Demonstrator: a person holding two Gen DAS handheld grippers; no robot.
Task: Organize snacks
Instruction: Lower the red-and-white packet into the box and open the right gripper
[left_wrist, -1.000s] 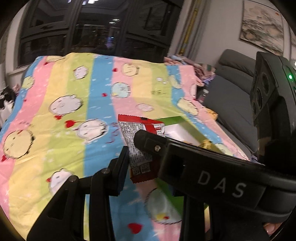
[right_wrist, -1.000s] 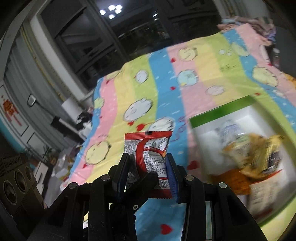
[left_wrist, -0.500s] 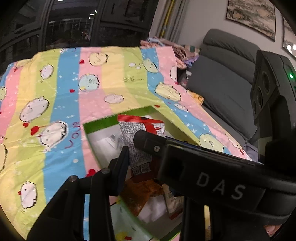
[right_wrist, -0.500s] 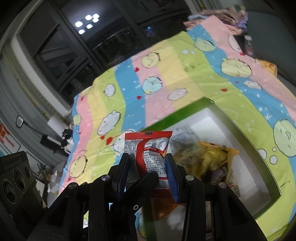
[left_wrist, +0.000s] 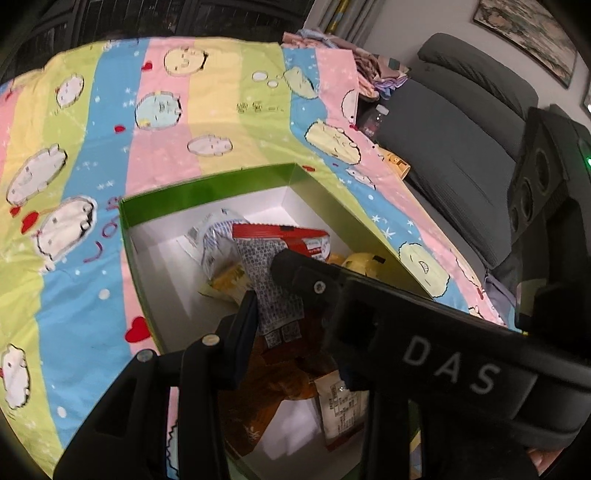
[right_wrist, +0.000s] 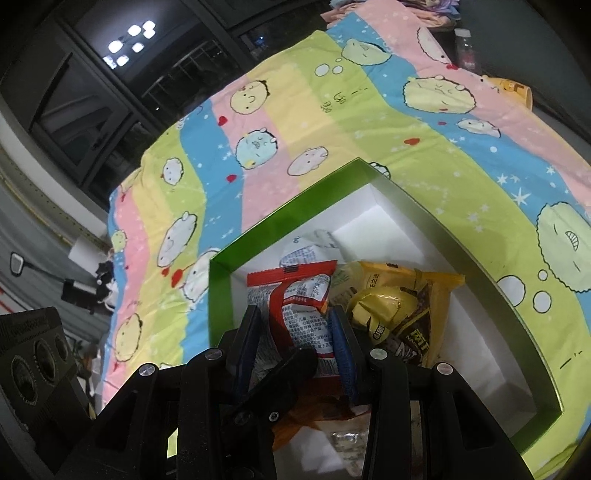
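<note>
Right wrist: box (right_wrist: 258, 243) now beneath packet (right_wrist: 299, 314)

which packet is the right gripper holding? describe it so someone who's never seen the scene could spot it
On the striped cartoon bedsheet sits an open box, green outside and white inside, with snacks in it. Over its near left part, the right gripper is shut on a red and white snack packet held upright. Its neighbours are yellow, orange or pale blue-white; this alone has a red top seal and dense small print.

left hand-held gripper (left_wrist: 275, 295): jaws opening, angled down | right hand-held gripper (right_wrist: 293, 328): clamped, angled down
</note>
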